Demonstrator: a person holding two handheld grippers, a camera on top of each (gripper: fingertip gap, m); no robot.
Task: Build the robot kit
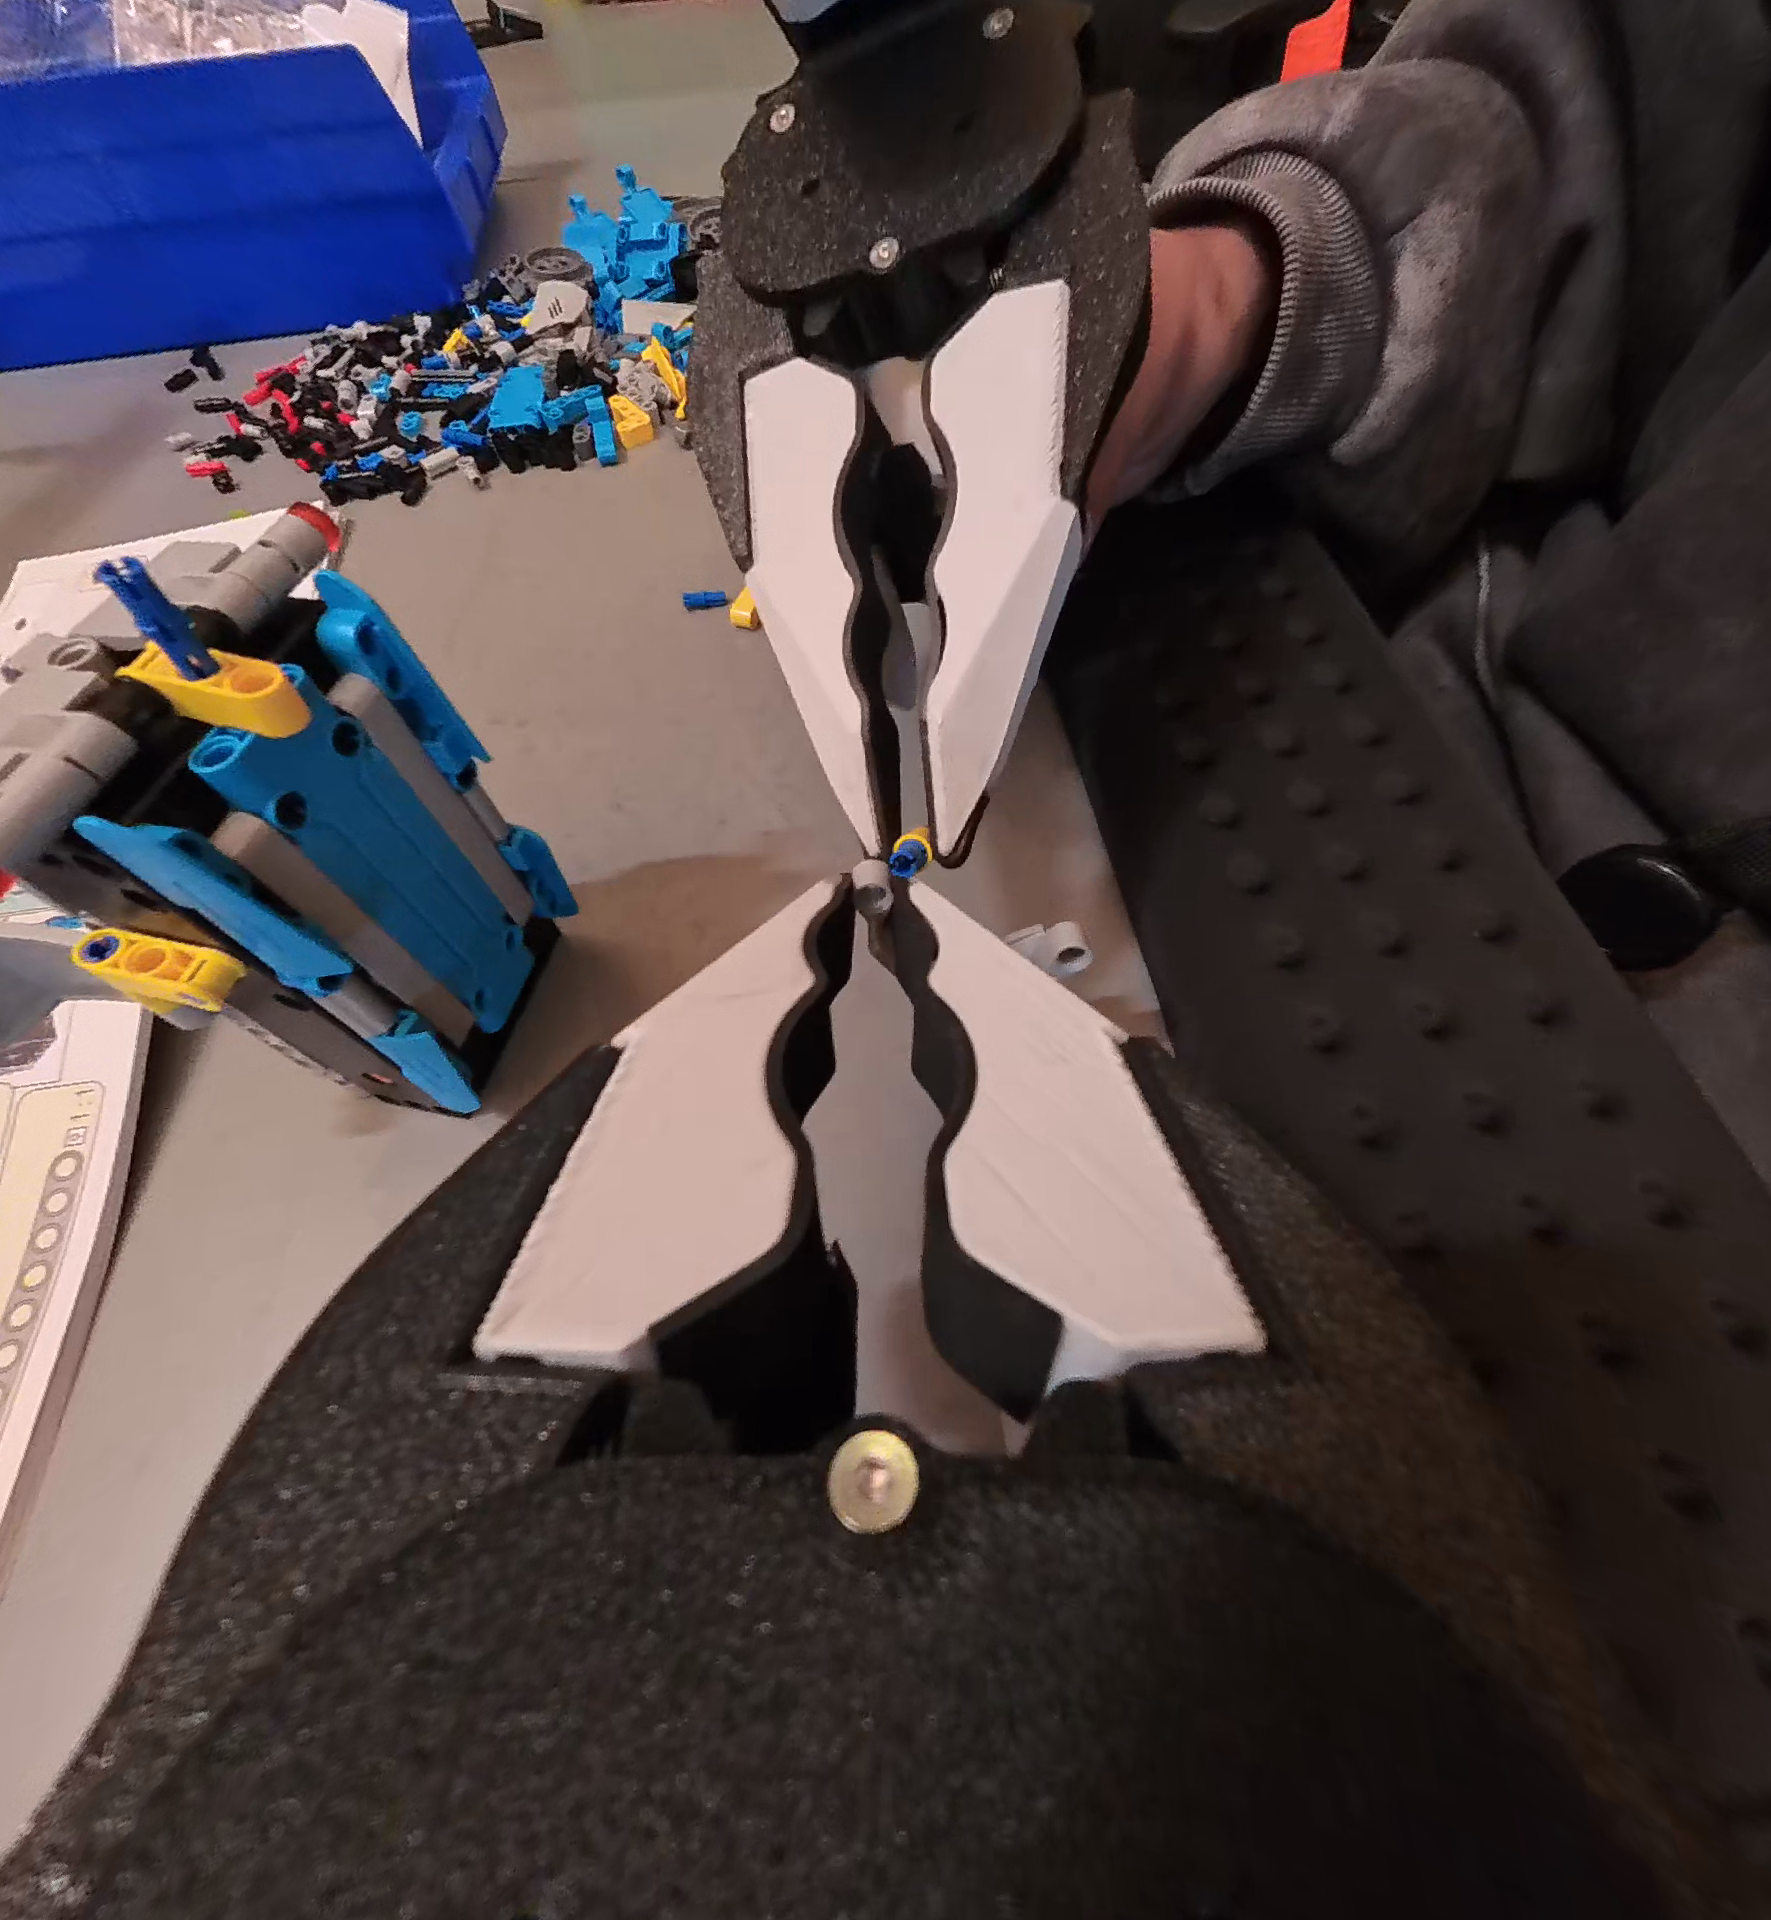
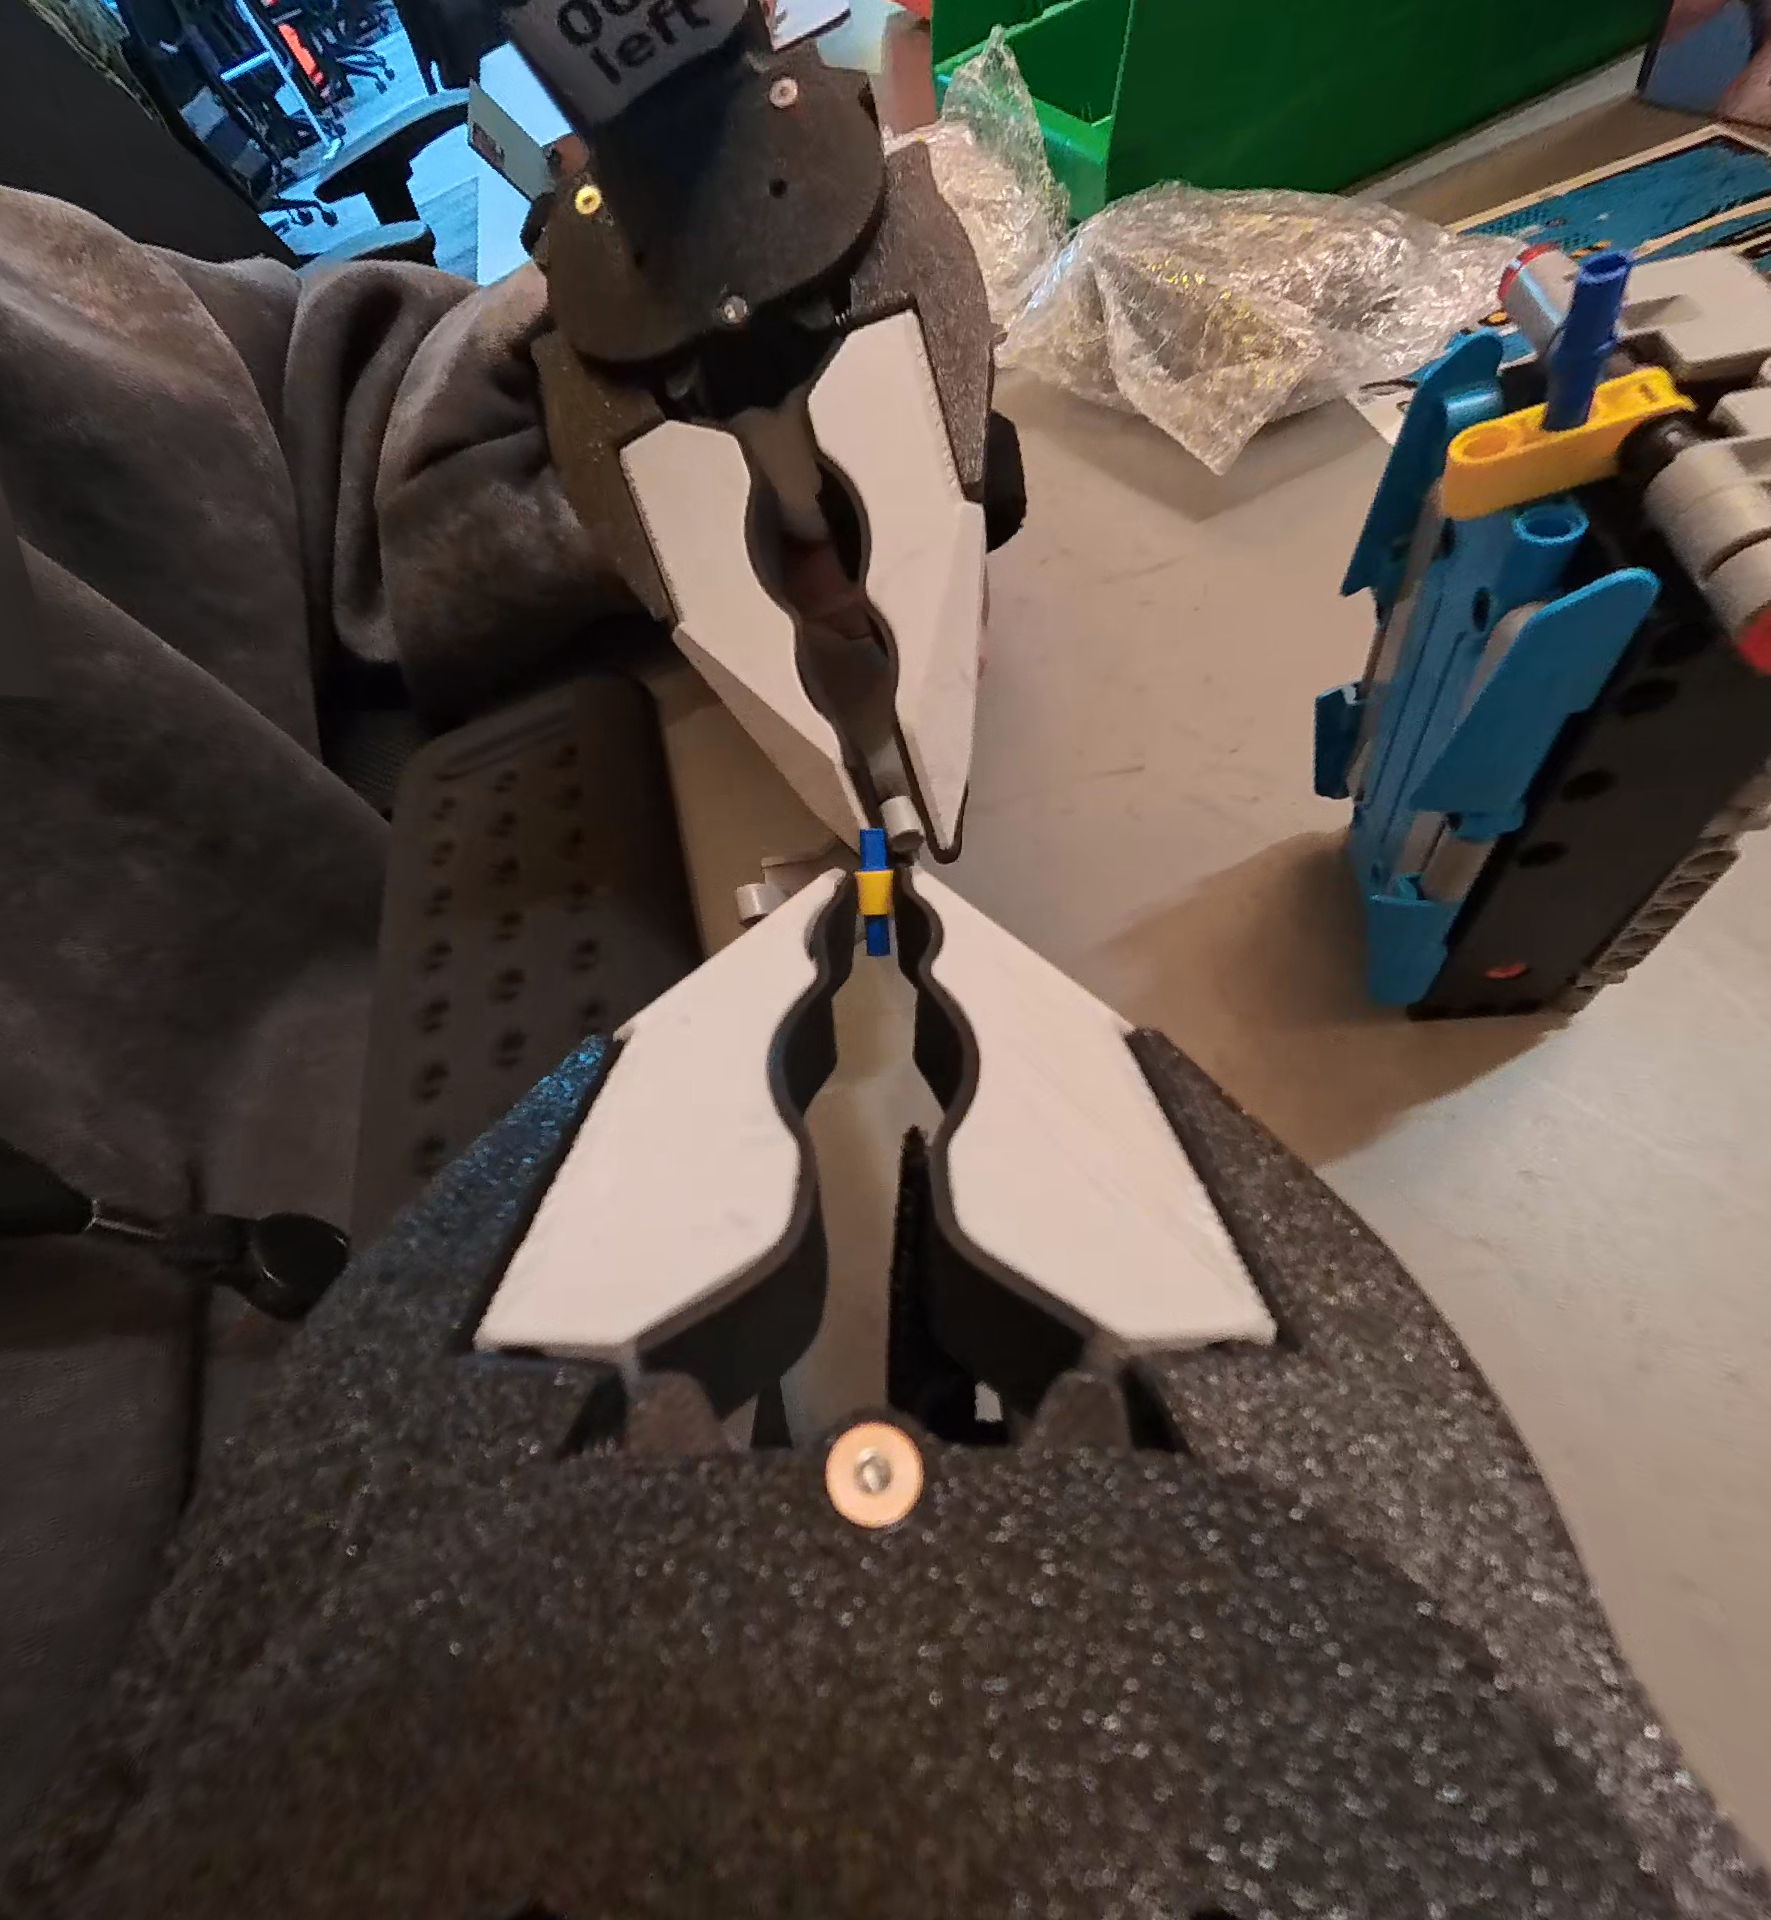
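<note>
The left tool (image 1: 873, 902) is clamped on a small grey peg (image 1: 873, 885), tip to tip with the right tool (image 2: 876, 914), which is clamped on a blue pin with a yellow collar (image 2: 874, 891). Pin and peg meet just above the bench (image 1: 590, 665) edge. The blue, grey and black brick model (image 1: 309, 831) stands on the bench beside both tools, partly on a booklet (image 1: 19, 1247). Beyond the model lies a heap of loose bricks (image 1: 465, 405), then a blue bin (image 1: 195, 177)
</note>
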